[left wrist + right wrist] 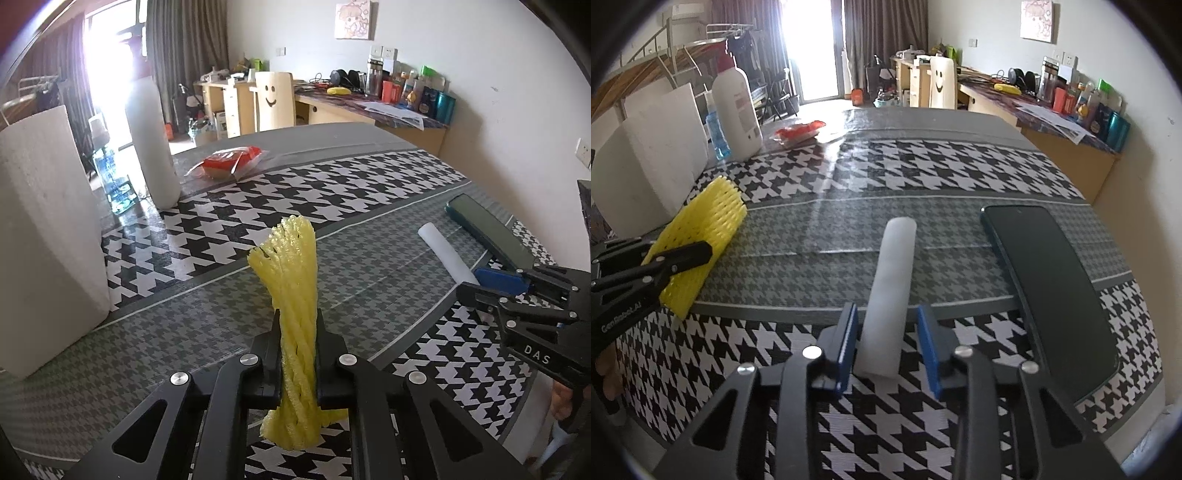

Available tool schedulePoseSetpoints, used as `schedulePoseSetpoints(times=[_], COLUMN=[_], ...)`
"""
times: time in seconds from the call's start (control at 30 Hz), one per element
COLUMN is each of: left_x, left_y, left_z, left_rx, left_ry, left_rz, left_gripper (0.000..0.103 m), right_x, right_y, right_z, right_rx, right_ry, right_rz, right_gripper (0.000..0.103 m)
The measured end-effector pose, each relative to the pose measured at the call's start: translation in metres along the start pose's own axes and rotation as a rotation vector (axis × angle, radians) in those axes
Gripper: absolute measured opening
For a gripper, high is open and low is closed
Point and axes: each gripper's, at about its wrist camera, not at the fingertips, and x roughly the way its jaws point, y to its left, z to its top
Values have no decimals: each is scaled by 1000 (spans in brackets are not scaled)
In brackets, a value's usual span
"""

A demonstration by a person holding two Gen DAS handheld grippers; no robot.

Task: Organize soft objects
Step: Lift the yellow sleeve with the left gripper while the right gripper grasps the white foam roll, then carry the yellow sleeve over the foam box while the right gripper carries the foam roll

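- The left tongs (297,354) were clamped on the yellow foam net sleeve (293,295), both black pads pressing its sides; the netting was squeezed narrow between them and fanned out above and below.
- In the left wrist view the sleeve stood at the lower centre of the frame, its lower end touching the worktop (369,177).
- The right tongs (888,345) stood partly open, with the near end of the white foam tube (892,280) between the blue pads (929,347); a sliver of gap showed on each side, so no grip was established.
- The tube lay flat on the worktop at the centre of the right wrist view, running away from the tongs toward the upper frame.
- A dark phone (1052,280) lay face up just right of the tube, apart from it.
- White foam blocks (646,162) stood at the left edge of the frame, with a white bottle (737,110) and a blue bottle (716,129) beside them.
- A red packet (798,133) lay on the far part of the worktop, upper left of centre.
- A chair back with a smiley face (942,83) stood beyond the worktop's far edge.
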Motion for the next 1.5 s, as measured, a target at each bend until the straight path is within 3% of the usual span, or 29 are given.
schedulePoseSetpoints(times=[0.3, 1.17, 1.5], left_x=[-6, -15, -45], left_y=[-4, -8, -10], left_z=[-1, -2, 3], left_rx=[9, 18, 30], left_ry=[-19, -48, -106], left_rz=[-6, 6, 12], left_gripper=[11, 11, 11], right_x=[-3, -24, -50], right_y=[3, -3, 2], right_z=[1, 0, 2], right_rx=[-2, 30, 60], right_ry=[-5, -43, -130], right_rz=[-5, 33, 65], right_gripper=[16, 15, 15])
